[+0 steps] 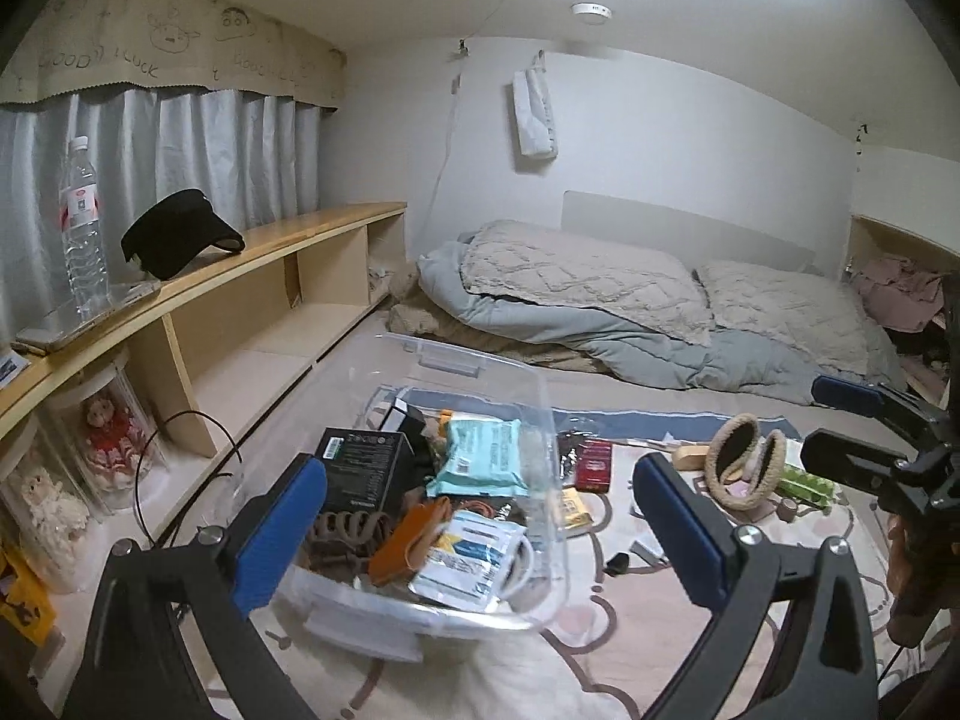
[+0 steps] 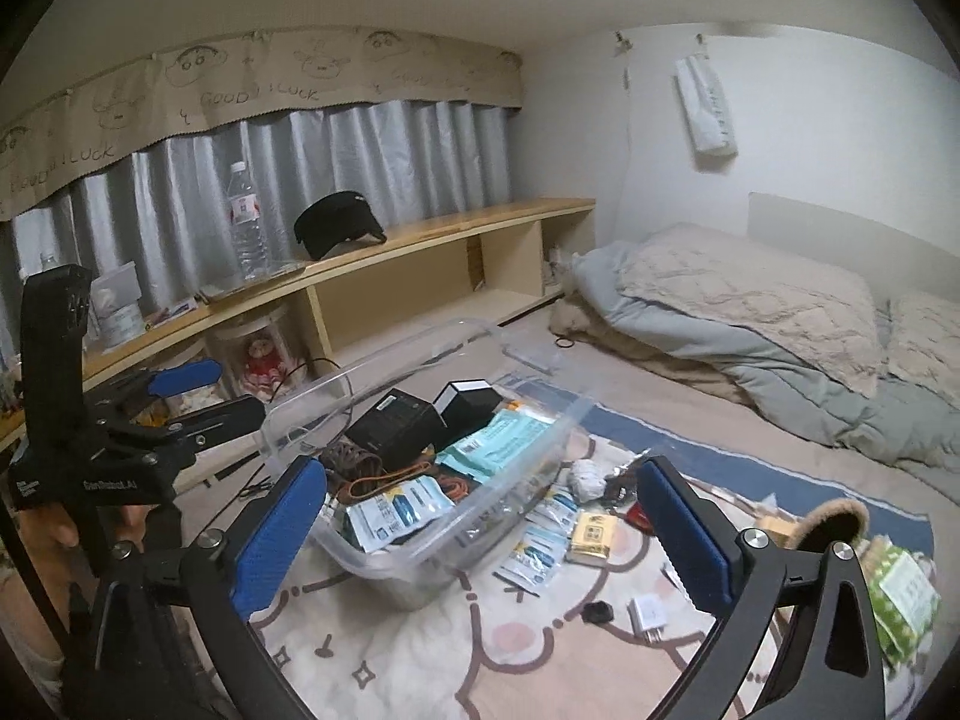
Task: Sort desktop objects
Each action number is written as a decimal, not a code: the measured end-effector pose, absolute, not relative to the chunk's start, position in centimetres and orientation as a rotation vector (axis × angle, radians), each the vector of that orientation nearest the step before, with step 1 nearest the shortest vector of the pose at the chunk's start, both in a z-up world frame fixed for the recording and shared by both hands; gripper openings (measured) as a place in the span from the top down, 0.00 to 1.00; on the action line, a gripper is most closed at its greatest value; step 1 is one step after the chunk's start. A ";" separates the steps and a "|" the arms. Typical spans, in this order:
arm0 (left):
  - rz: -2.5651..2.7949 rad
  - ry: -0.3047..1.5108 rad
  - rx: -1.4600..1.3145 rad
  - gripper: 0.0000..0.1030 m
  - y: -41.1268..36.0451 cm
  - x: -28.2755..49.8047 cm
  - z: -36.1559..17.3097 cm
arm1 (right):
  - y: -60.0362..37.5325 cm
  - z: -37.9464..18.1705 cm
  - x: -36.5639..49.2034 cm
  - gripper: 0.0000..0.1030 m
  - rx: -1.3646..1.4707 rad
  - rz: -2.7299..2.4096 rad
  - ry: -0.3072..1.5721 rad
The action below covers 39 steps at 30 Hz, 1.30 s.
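A clear plastic bin [image 1: 543, 594] [image 2: 384, 558] sits on a pink cartoon blanket [image 1: 600, 660] [image 2: 480, 648]. It holds black boxes [image 1: 360, 468] [image 2: 399, 426], teal packets [image 1: 480, 459] [image 2: 498, 438], a brown hair clip [image 1: 342, 531] and white-blue sachets [image 1: 468, 564] [image 2: 393, 510]. My left gripper [image 1: 480, 516] is open and empty above the bin's near edge; it also shows in the right wrist view [image 2: 198, 396]. My right gripper [image 2: 486, 531] is open and empty over the bin's right side; it also shows in the left wrist view [image 1: 840, 426]. Loose on the blanket lie a yellow packet [image 2: 591, 537], sachets [image 2: 540, 546], a woven pouch [image 1: 744, 462], a red packet [image 1: 594, 465] and a green packet [image 2: 900, 594].
A wooden shelf [image 1: 288, 240] runs along the left with a water bottle [image 1: 81, 222] and a black visor [image 1: 180, 234]. Dolls in clear cases [image 1: 108, 432] stand under it. A folded quilt [image 1: 600, 300] and pillow [image 1: 792, 306] lie behind. A small black clip [image 2: 597, 611] and white plug [image 2: 648, 615] lie nearby.
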<state>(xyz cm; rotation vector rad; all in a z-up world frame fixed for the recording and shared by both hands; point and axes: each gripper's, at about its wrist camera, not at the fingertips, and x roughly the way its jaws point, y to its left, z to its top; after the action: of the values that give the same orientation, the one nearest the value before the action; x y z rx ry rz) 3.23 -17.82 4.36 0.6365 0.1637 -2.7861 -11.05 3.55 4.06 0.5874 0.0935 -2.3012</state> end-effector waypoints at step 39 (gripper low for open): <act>-2.768 0.053 0.771 0.00 -12.9 8.2 -0.8 | 8.6 -1.3 -5.5 0.00 0.658 -2.328 0.134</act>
<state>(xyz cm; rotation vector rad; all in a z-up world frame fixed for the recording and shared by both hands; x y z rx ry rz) 8.23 -12.88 -0.82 0.7708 0.0528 -2.7677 -5.54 8.58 -1.33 0.6584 0.1345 -2.3280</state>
